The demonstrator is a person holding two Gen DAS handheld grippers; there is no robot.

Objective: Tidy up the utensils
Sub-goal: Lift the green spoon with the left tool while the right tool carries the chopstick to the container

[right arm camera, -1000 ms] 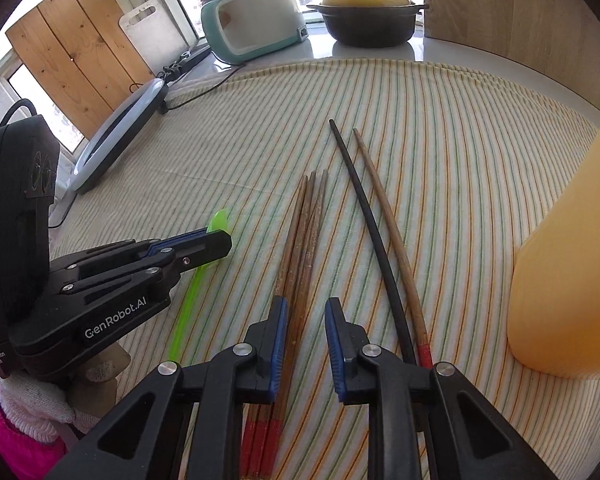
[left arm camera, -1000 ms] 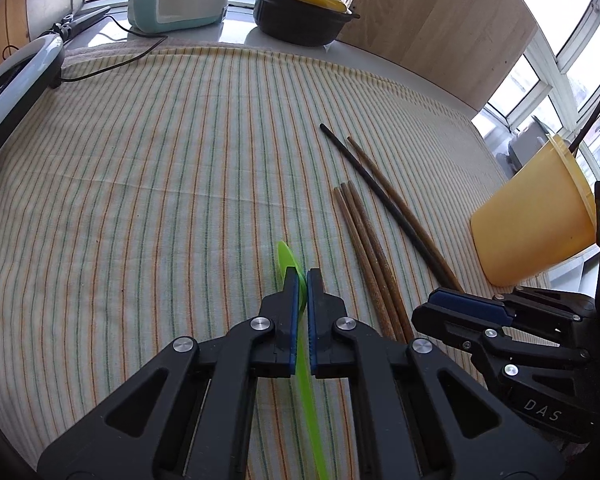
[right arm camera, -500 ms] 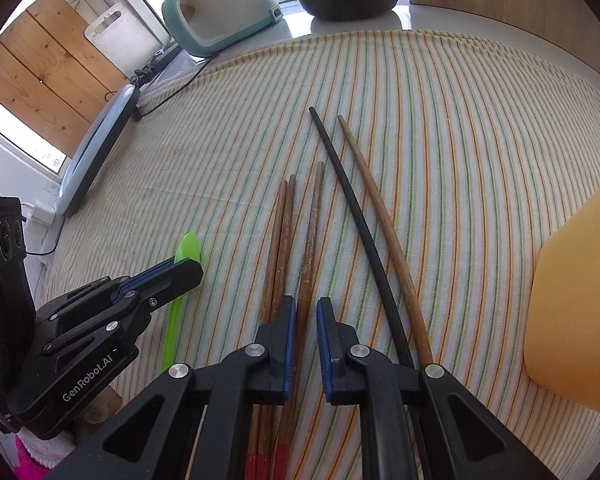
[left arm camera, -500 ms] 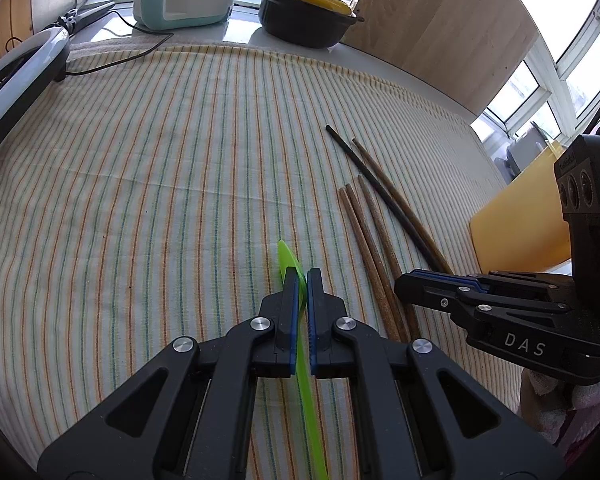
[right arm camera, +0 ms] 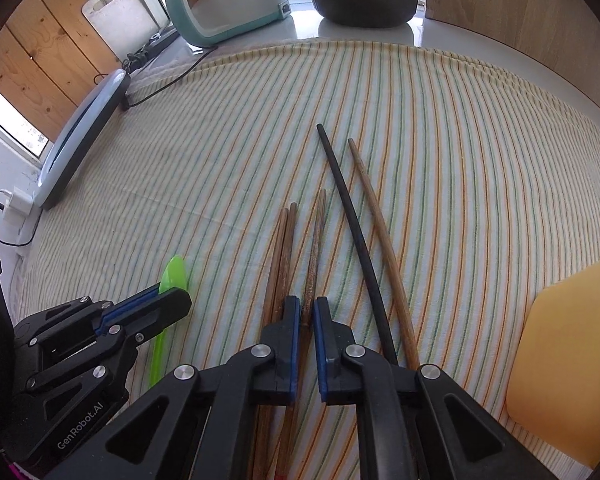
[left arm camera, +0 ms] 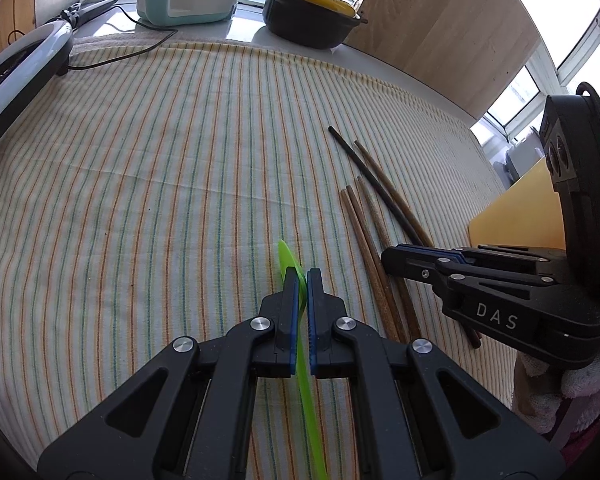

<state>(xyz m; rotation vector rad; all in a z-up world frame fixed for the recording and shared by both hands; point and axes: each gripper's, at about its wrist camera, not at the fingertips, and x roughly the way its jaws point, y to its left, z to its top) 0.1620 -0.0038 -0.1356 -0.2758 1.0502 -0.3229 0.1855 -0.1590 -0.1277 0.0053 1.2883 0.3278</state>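
Here, slim wooden chopsticks [right arm camera: 314,236]; striped woven cloth [right arm camera: 220,160]

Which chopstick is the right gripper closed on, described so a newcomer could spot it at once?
On the striped cloth, five chopsticks fan out ahead of the right gripper. It has just closed on the speckled brown chopstick, the rightmost of three short ones; the black chopstick beside it is longer and lies free.

A home kitchen corner by sunlit windows: a striped cloth [right arm camera: 460,128] covers the counter, with a dark casserole pot [right arm camera: 362,2] (yellow lid), a teal-and-white appliance [right arm camera: 228,8], possibly a rice cooker, and a white cutting board [right arm camera: 118,10] leaning against wooden planks [right arm camera: 40,60].
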